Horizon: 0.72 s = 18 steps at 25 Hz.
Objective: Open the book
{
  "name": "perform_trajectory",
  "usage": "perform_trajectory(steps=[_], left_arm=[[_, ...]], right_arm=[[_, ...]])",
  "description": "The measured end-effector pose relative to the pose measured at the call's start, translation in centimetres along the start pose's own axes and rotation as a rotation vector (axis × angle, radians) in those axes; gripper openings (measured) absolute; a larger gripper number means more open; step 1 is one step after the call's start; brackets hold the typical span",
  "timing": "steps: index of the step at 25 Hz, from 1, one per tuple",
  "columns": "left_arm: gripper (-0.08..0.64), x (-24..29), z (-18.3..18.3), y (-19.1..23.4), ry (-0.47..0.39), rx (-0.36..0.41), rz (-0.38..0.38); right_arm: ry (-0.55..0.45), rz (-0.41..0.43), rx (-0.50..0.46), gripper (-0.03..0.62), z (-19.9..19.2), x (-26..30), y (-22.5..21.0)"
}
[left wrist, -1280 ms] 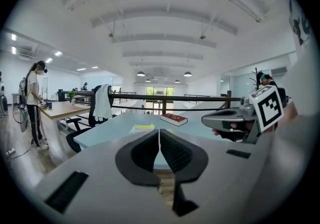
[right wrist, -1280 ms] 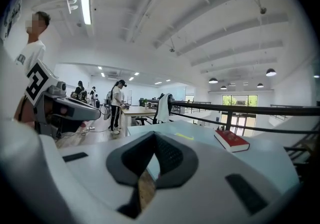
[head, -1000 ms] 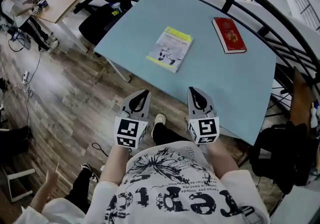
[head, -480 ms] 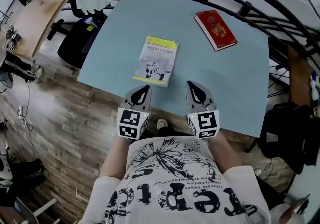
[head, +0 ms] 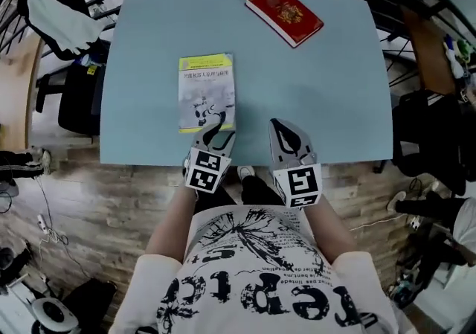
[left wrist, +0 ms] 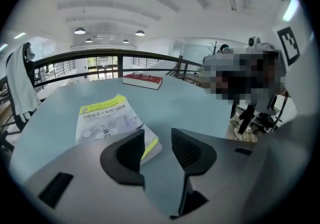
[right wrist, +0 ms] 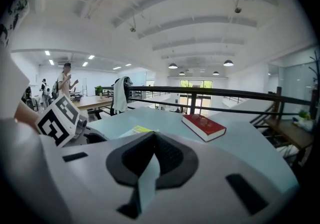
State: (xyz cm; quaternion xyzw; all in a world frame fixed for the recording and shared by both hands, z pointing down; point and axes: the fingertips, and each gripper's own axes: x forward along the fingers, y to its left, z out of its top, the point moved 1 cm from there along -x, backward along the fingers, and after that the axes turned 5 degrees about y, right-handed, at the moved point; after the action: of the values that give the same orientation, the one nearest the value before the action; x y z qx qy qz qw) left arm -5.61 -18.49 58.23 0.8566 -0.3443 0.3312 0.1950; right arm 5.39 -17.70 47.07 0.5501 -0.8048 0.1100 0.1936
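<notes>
Showed only in left gripper view: left gripper (left wrist: 157, 135) jaws just opened wide, empty, at corner of closed yellow book (left wrist: 102, 115) near table's (head: 149, 27) near edge. Right gripper (right wrist: 152, 137) pinched together, empty; railing (right wrist: 225, 92) beyond far edge.

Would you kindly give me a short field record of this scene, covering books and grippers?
table: light blue, bears both books
yellow book: closed, flat, near the person
red book: closed, flat, far side
left gripper: jaws have just been opening, apart; yellow book's corner between them, ungripped
right gripper: shut, empty, over table
</notes>
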Motion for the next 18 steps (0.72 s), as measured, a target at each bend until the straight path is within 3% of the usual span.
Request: perform_trajectory(steps=[6,12,16,18], left_arm=[[0.19,4.1,-1.8,0.2,0.06,0.089,-0.076],[0.187,5.6,-2.2,0.3,0.064,0.229,-0.05],[0.041,5.7,-2.0,1.0,0.037,0.224,-0.014],[0.031,5.4,-1.7,1.3,0.014,0.197,-0.022]], right_arm=[[0.049,-0.115,0.081,0.011,-1.8,0.7,-0.6],[0.071,-0.175,0.122,0.011,-3.0,0.6,0.4],[0.089,-0.203,0.125,0.011,-3.9,0.1,1.1],[0.087,-0.212,0.12,0.011,-3.8,-0.2,1.2]])
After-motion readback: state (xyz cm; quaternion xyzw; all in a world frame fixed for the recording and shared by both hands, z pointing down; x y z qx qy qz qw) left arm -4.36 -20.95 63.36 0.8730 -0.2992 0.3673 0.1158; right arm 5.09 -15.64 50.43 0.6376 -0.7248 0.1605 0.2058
